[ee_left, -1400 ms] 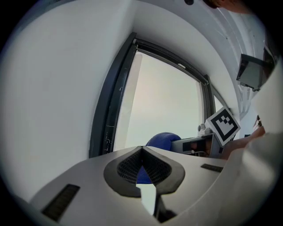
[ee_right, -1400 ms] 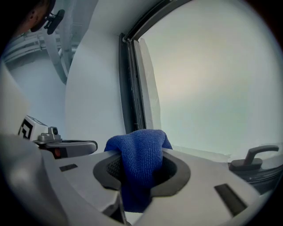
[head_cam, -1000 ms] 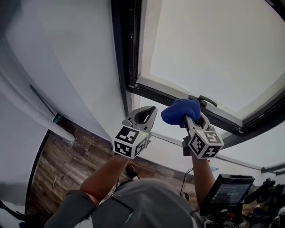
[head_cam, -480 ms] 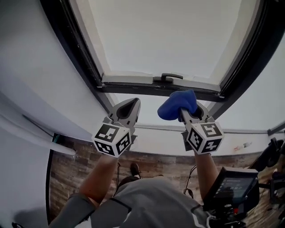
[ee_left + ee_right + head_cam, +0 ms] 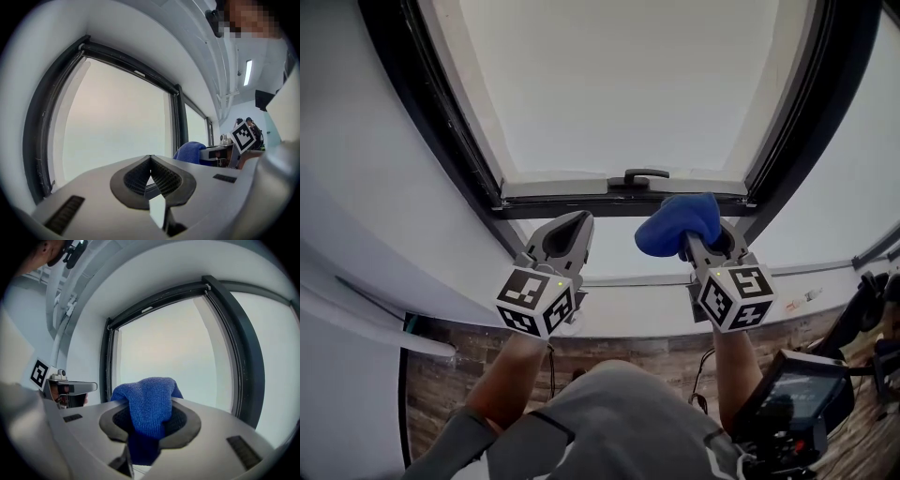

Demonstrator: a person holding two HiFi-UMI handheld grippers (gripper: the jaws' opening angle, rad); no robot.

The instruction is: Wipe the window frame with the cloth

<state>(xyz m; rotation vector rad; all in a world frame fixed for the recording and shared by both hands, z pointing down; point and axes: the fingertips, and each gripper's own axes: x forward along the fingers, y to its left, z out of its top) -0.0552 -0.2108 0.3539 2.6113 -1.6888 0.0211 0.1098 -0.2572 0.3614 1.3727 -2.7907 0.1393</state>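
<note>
A dark window frame [image 5: 422, 103] surrounds a bright pane, and its lower rail [image 5: 619, 204] carries a black handle [image 5: 645, 175]. My right gripper [image 5: 705, 242] is shut on a bunched blue cloth [image 5: 680, 225], held just below the lower rail near its right corner. The same cloth [image 5: 149, 404] bulges out between the jaws in the right gripper view, with the frame [image 5: 246, 362] beyond it. My left gripper [image 5: 564, 232] is shut with nothing in it, below the rail's left part. The left gripper view shows the frame [image 5: 40, 126] and the cloth [image 5: 190, 152] at right.
White wall [image 5: 356, 187] lies left and right of the window, with a white sill strip [image 5: 619, 267] under the rail. Wood-look floor [image 5: 450, 366] shows far below. A screen on a stand [image 5: 792, 403] is at lower right.
The view has swung so the window sits square ahead. Both grippers have come closer under the lower rail, the cloth still held in the right one.
</note>
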